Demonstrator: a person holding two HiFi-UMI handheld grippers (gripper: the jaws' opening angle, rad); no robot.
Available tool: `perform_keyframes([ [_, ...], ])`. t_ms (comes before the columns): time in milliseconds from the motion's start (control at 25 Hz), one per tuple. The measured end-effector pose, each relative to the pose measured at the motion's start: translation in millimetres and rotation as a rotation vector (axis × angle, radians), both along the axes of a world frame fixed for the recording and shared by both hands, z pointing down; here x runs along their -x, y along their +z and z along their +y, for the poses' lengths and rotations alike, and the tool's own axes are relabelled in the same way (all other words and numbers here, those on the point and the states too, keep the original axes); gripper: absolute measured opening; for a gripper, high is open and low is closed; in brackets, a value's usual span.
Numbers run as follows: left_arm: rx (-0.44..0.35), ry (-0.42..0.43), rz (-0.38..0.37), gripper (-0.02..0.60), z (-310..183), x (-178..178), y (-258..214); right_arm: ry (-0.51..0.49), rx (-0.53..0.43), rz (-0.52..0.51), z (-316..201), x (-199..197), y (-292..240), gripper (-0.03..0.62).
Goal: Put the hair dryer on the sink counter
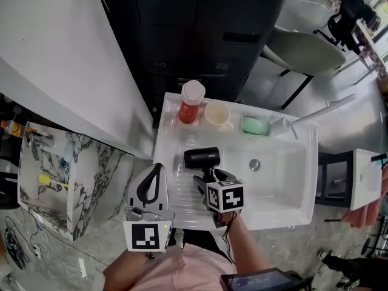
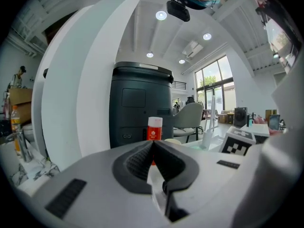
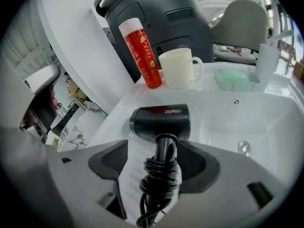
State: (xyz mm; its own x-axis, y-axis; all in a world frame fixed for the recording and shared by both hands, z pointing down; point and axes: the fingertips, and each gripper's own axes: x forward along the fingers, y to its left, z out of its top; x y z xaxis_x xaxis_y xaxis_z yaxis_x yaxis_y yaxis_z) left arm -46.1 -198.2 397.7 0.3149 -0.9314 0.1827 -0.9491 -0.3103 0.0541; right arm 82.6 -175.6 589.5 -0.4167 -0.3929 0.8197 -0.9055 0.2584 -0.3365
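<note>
The black hair dryer [image 1: 202, 157] lies on the ribbed left part of the white sink counter [image 1: 171, 143], its barrel crosswise and its cord-wrapped handle toward me. In the right gripper view the hair dryer [image 3: 160, 121] has its handle between the jaws of my right gripper [image 3: 159, 150]. The jaws stand wide and bare counter [image 3: 118, 109] shows beside the handle, so the pads do not press on it. In the head view the right gripper [image 1: 206, 178] sits just in front of the dryer. My left gripper [image 1: 156, 168] hovers over the counter's front left corner, shut and empty [image 2: 153, 144].
A red bottle [image 1: 191, 102], a cream mug [image 1: 217, 115] and a green soap dish [image 1: 255, 125] line the counter's back edge. The basin with its drain [image 1: 254, 164] is on the right, and a white faucet [image 1: 321, 111] stands behind it. A dark cabinet [image 1: 200, 29] stands behind the sink.
</note>
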Motion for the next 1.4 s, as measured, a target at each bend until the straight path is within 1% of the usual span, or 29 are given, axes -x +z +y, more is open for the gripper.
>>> perform_keyframes([
  [320,0.002,0.024,-0.004,0.009,7.8,-6.1,-1.4,0.019,-0.057,0.004,-11.2,-5.7,-7.0,0.331],
  [800,0.0,0.029,-0.011,0.009,7.3,-11.9,-1.9,0.029,-0.076,0.0,-12.2,-13.1,-9.8,0.331],
  [960,-0.01,0.041,-0.009,0.009,7.9,-16.2,-5.5,0.042,-0.099,-0.003,-11.1,-16.0,-21.0,0.331],
  [1040,-0.022,0.05,-0.008,0.009,9.0,-18.9,-10.9,0.053,-0.126,-0.009,-8.9,-17.5,-34.5,0.331],
  [1160,-0.049,0.058,0.004,0.009,9.7,-21.3,-28.0,0.093,-0.227,-0.026,-8.2,-21.2,-73.8,0.298],
  [1280,-0.099,0.06,0.023,0.009,9.0,-20.8,-57.8,0.127,-0.397,-0.023,-10.2,-23.7,-128.9,0.222],
  [1320,-0.118,0.063,0.028,0.009,9.1,-21.0,-69.3,0.139,-0.459,-0.014,-10.2,-25.2,-148.0,0.191],
  [1400,-0.144,0.069,0.039,0.009,10.4,-22.4,-90.5,0.172,-0.58,0.006,-8.6,-29.4,-183.9,0.083],
])
